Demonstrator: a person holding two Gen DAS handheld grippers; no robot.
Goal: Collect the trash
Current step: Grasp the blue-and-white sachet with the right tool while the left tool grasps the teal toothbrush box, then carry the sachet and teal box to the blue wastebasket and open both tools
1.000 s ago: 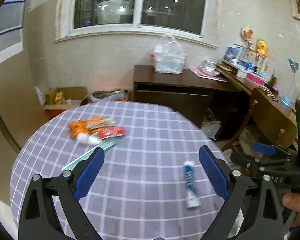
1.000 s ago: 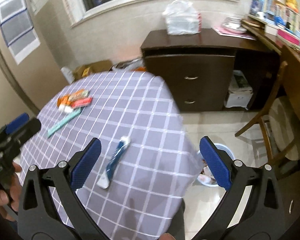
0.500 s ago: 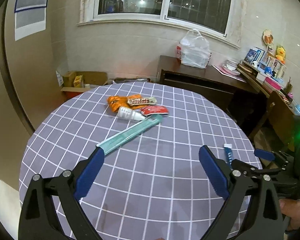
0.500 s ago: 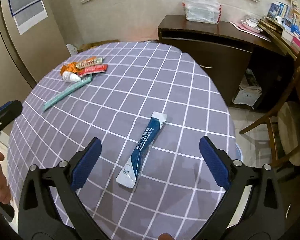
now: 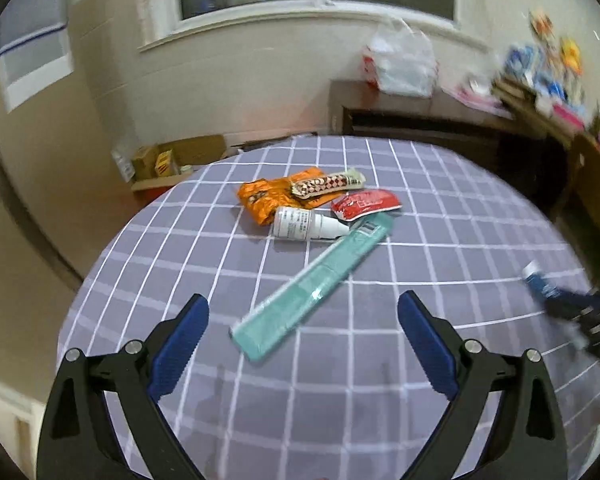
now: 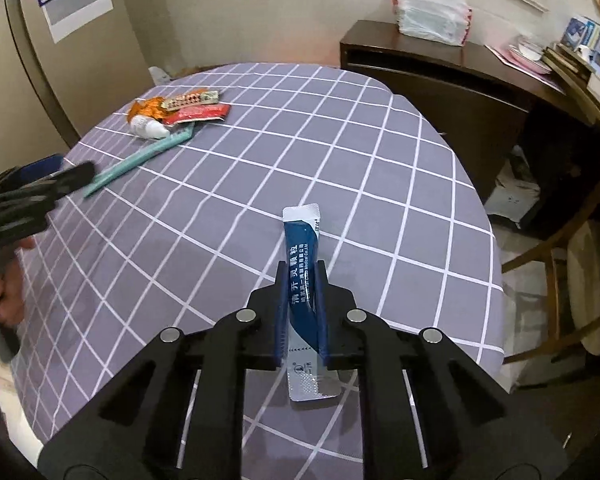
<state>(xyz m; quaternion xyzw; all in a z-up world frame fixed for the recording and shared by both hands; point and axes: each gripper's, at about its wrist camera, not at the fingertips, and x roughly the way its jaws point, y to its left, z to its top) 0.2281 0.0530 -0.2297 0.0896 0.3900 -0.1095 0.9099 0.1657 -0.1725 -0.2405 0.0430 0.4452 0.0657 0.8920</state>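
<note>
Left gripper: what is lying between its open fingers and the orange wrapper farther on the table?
In the left wrist view, the teal toothbrush pack and the small white bottle lie between the left gripper and the orange wrapper.

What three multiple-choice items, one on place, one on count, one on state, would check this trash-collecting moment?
1. Where does the teal package lie?
A. on the checked tablecloth
B. on the floor
C. on the dark cabinet

2. How many items sit clustered at its far end?
A. one
B. four
C. seven

3. The right gripper is:
A. wide open
B. shut on nothing
C. shut on the blue sachet

Key: A, it rests diagonally on the cloth; B, orange bag, patterned wrapper, red packet, white bottle; C, its fingers press the sachet's sides.
</note>
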